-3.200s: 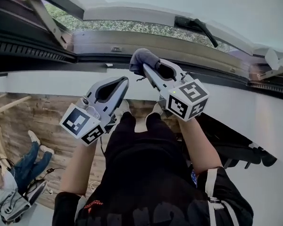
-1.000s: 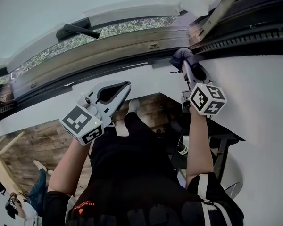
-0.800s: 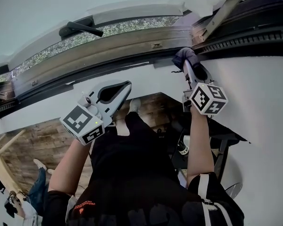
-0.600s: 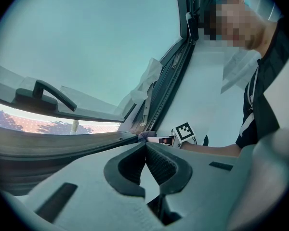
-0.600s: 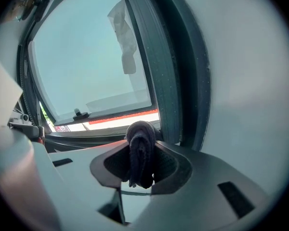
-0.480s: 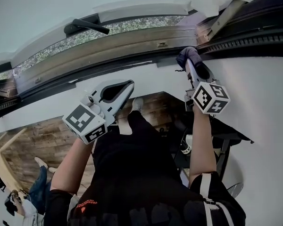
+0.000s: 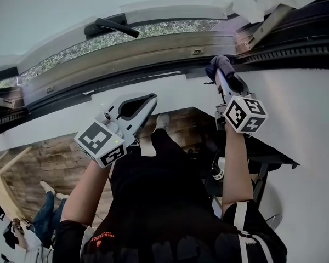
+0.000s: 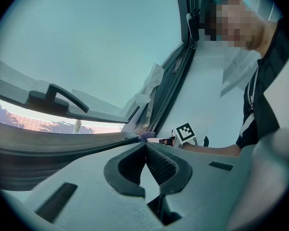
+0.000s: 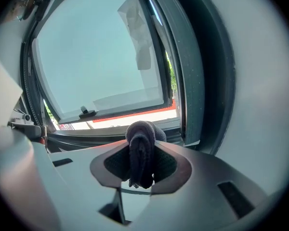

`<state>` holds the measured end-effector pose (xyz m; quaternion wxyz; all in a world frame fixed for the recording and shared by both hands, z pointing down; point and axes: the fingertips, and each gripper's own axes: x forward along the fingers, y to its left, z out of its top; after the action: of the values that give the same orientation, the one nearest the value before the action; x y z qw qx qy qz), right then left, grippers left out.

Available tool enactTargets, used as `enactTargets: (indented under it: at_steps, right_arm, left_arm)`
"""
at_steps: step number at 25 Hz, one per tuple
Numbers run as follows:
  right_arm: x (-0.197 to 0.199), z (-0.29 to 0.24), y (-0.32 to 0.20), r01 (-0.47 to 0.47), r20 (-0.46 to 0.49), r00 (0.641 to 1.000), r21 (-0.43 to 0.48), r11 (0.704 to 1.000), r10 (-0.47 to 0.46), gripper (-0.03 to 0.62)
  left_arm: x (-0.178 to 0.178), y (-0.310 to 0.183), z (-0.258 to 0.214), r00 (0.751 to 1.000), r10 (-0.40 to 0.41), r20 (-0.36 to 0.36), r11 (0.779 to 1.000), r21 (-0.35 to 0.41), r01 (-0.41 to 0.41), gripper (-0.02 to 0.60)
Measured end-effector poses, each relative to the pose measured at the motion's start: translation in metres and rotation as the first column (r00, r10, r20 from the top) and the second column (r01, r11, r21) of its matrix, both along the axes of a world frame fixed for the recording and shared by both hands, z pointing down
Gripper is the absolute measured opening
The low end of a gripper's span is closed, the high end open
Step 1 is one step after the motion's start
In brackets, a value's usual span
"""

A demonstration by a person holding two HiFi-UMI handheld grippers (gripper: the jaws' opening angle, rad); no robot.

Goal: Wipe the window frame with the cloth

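We log the right gripper (image 7: 223, 76) clamped on the dark cloth (image 7: 218, 64); the bunched cloth sits at the right end of the window frame (image 7: 131, 52); left gripper (image 7: 149, 99) hangs below the frame, clear of it, jaws together, nothing between them.

Head view: set above the person's torso, facing steeply down. The window frame (image 7: 153, 51) arcs across 12 o'clock, with the left claw (image 7: 152, 99) and right claw (image 7: 220, 76) mid-picture.

Left gripper view: low behind the left claw (image 8: 145, 145), facing along the frame. The right claw's marker cube (image 8: 185, 132) sits just past the tips.

Right gripper view: behind the right claw (image 9: 142, 144), close to the frame corner.

Shared by all three: the window handle (image 7: 112, 26), at 9 o'clock in both gripper views.
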<state>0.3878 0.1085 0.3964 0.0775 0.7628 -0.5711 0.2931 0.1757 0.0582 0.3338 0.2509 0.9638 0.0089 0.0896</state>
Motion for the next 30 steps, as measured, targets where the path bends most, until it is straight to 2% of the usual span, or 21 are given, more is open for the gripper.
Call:
enactTargets:
  at_steps: [30]
  right_arm:
    - [-0.086, 0.005, -0.042, 0.126, 0.019, 0.992, -0.011, 0.992, -0.125, 0.098]
  left_arm:
    - [-0.063, -0.023, 0.005, 0.998, -0.070, -0.004, 0.997, -0.018, 0.070, 0.018]
